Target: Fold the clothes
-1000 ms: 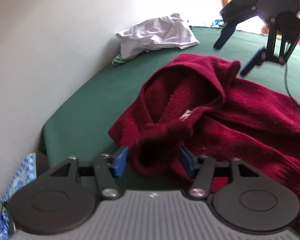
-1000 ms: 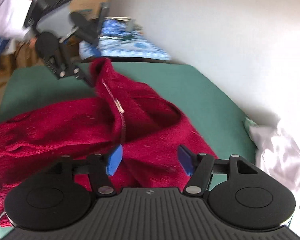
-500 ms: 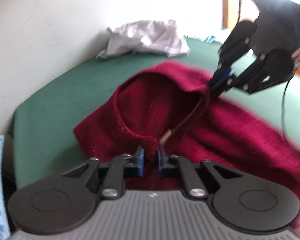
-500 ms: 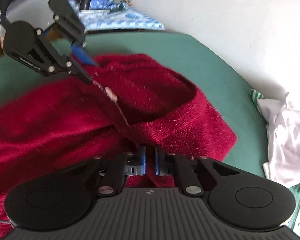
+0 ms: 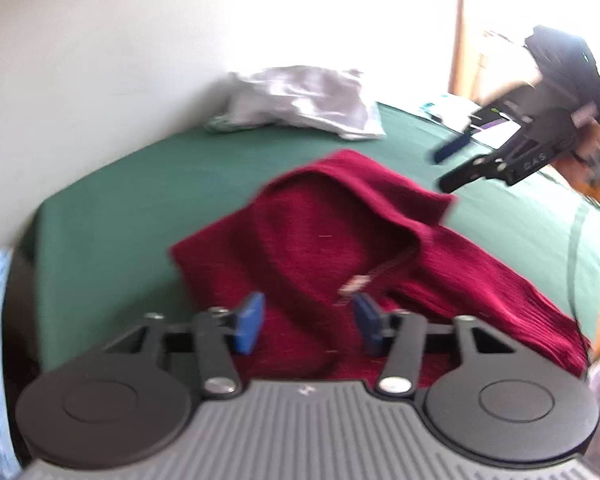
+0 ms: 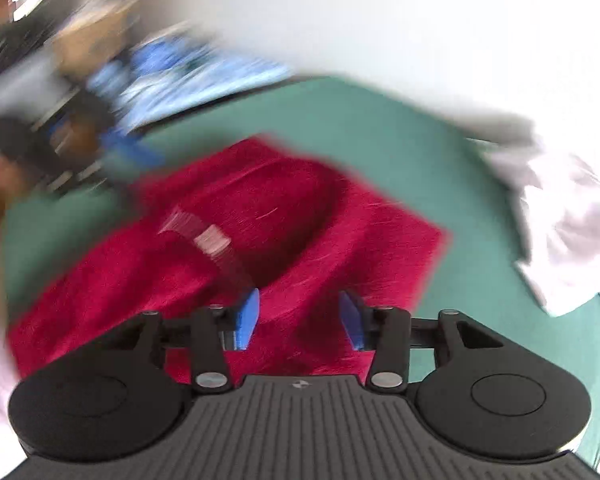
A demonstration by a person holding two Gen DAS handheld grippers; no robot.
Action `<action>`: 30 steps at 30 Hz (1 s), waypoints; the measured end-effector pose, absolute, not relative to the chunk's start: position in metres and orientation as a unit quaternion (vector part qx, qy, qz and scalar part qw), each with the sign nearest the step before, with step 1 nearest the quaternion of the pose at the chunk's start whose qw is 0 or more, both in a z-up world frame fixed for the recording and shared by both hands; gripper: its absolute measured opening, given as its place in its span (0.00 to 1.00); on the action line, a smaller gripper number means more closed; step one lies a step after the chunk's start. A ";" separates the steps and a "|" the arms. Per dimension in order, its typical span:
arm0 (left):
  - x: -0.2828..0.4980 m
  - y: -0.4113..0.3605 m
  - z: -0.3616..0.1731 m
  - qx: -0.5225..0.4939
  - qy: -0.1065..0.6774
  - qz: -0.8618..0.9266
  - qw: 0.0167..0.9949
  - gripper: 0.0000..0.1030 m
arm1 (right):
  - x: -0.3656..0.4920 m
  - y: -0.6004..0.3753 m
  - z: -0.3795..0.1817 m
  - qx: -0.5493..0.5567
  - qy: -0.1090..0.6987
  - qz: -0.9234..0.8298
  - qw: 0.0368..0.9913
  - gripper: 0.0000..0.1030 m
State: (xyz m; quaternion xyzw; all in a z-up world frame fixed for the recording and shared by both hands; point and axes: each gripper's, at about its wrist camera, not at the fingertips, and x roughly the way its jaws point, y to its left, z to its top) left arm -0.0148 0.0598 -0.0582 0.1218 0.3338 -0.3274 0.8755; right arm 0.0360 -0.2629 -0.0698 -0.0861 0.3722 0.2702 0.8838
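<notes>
1. One dark red knitted sweater [image 5: 332, 248] lies rumpled on the green bench [image 5: 139, 200], its folded-over part nearest the left wrist camera and the rest trailing off to the right.
2. One pale label [image 5: 354, 285] shows at the neckline.
3. The left gripper [image 5: 310, 326] has its jaws spread apart with nothing between the two blue pads [image 5: 248, 322]; the sweater lies just under and beyond them.
4. The right gripper [image 6: 302, 320] also has its jaws apart and empty, above the near edge of the sweater [image 6: 259, 220]. That view is heavily blurred.
5. In the left view, the right gripper [image 5: 448, 164] hangs at the far right, apart from the cloth.
6. One crumpled white garment [image 5: 300, 100] sits at the far side of the bench against the wall [image 5: 99, 60].
</notes>
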 end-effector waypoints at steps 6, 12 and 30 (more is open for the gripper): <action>0.032 0.083 -0.107 -0.029 0.424 -0.283 0.860 0.35 | 0.072 -0.299 -0.105 0.123 0.430 0.173 0.878 0.46; 0.029 0.075 -0.085 -0.094 0.391 -0.319 0.858 0.04 | 0.060 -0.284 -0.090 0.158 0.413 0.192 0.876 0.17; 0.008 0.075 -0.063 0.035 0.359 -0.298 0.884 0.15 | 0.035 -0.270 -0.077 0.047 0.365 0.192 0.910 0.33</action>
